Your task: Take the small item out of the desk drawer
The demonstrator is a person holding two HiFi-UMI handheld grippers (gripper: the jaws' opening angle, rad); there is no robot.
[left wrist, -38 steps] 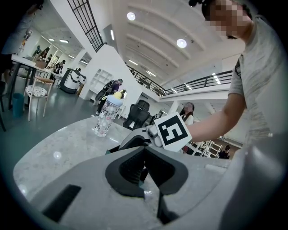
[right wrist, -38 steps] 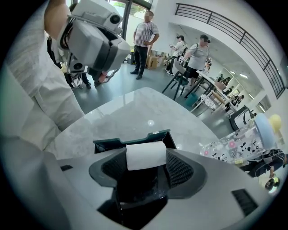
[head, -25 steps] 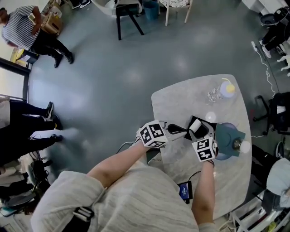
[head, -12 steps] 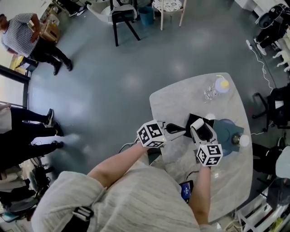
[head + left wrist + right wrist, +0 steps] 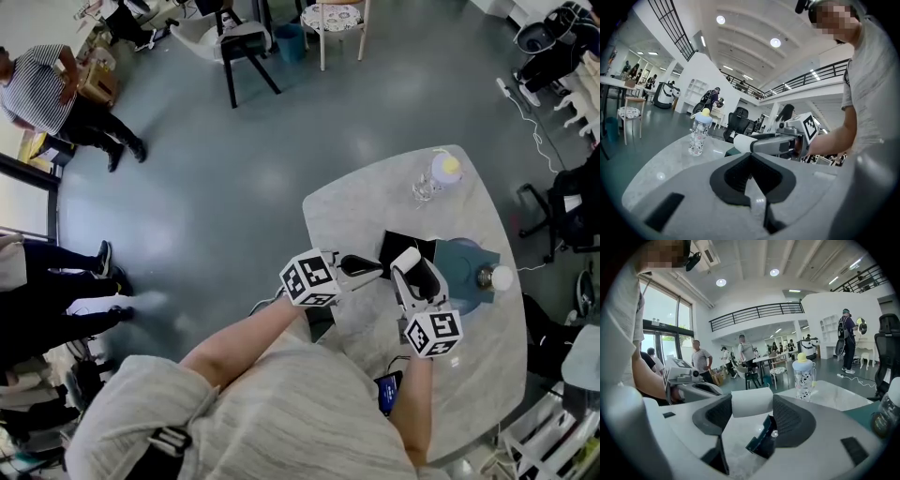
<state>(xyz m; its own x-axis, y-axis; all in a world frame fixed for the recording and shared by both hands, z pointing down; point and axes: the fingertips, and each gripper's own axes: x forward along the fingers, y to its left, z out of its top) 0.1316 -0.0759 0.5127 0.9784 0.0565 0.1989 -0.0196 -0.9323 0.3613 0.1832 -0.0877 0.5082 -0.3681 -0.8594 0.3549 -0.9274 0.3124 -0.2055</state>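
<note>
White cylindrical item [image 5: 751, 401] is sitting clamped endwise in the right gripper [image 5: 413, 272], above the grey marble table [image 5: 356, 211], just short of the black open drawer [image 5: 392, 246] at 12 o'clock. Slippage is looking possible, since the pads are bearing on little surface. Left gripper [image 5: 367, 266], jaws together and empty, is crowding 9 o'clock. Clear yellow-capped bottle [image 5: 433, 183] is standing farther off.

small item [image 5: 751, 401]: plain white
your right gripper [image 5: 752, 405]: grey shell, black pads, black-and-white marker cube
your left gripper [image 5: 751, 155]: same grey and black
table [image 5: 366, 202]: pale grey, speckled marble look
bottle [image 5: 433, 180], 1 o'clock on the table: clear with black spots, yellow cap
drawer [image 5: 392, 246]: black
</note>
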